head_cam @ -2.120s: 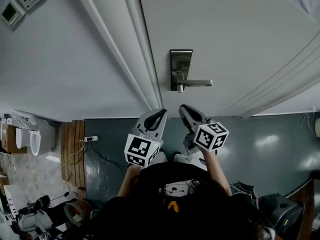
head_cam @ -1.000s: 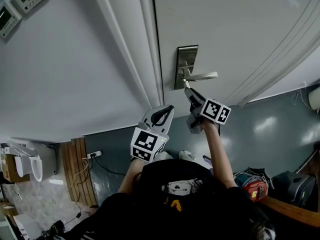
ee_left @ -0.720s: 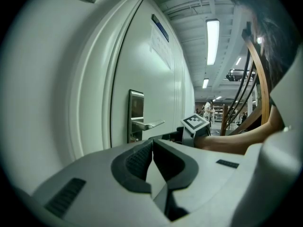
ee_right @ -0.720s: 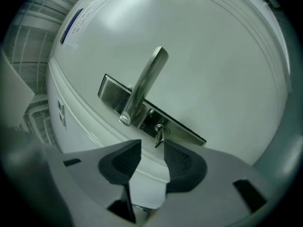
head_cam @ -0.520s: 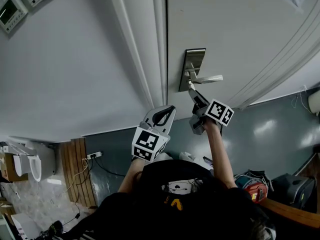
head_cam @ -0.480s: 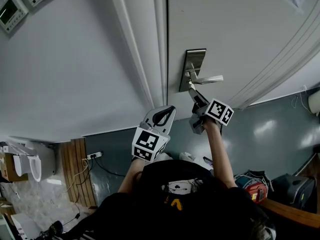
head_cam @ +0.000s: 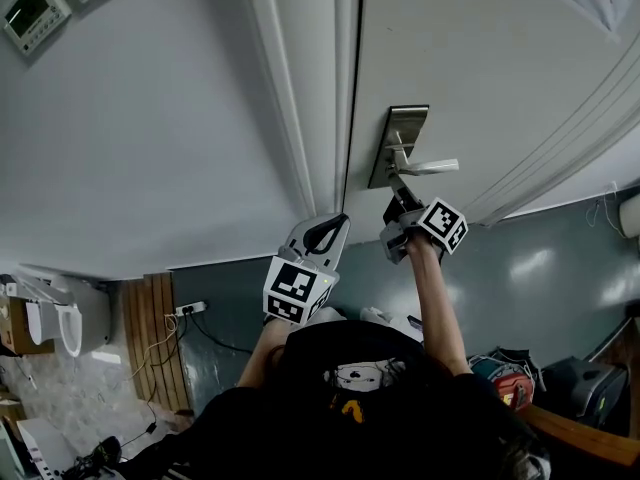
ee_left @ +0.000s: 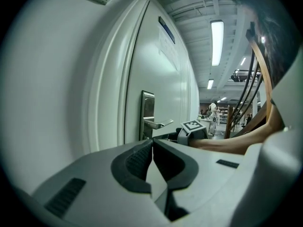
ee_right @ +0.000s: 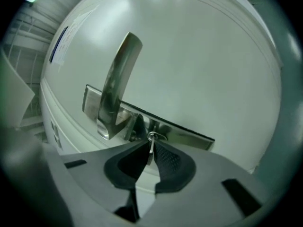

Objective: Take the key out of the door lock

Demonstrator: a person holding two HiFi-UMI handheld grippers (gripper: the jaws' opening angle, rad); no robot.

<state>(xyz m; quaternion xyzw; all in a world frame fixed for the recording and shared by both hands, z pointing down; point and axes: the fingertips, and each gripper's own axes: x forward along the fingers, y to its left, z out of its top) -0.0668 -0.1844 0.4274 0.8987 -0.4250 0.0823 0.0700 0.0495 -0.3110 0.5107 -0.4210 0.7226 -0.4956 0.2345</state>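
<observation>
A steel lock plate (head_cam: pixel 400 140) with a lever handle (head_cam: pixel 432 166) is set in the white door (head_cam: pixel 500 58). My right gripper (head_cam: pixel 399 194) reaches up to the plate just below the handle. In the right gripper view a small silver key (ee_right: pixel 150 149) with a ring (ee_right: pixel 152 137) sticks out of the lock, edge-on between the dark pads. The right gripper (ee_right: pixel 149 152) is closing, and its tips pinch the key's head. My left gripper (head_cam: pixel 335 220) hangs lower beside the door frame, shut and empty (ee_left: pixel 152 144).
The white door frame (head_cam: pixel 300 88) runs left of the lock, beside a plain wall with control panels (head_cam: pixel 30 8) at the top left. The grey floor below holds a power strip (head_cam: pixel 182 309) and bags (head_cam: pixel 505 373). A person's forearm (head_cam: pixel 435 308) stretches toward the door.
The right gripper rose from waist height to the lock plate under the handle and has stayed there. The left gripper has barely moved. The head view has drifted, shifting the door rightward.
</observation>
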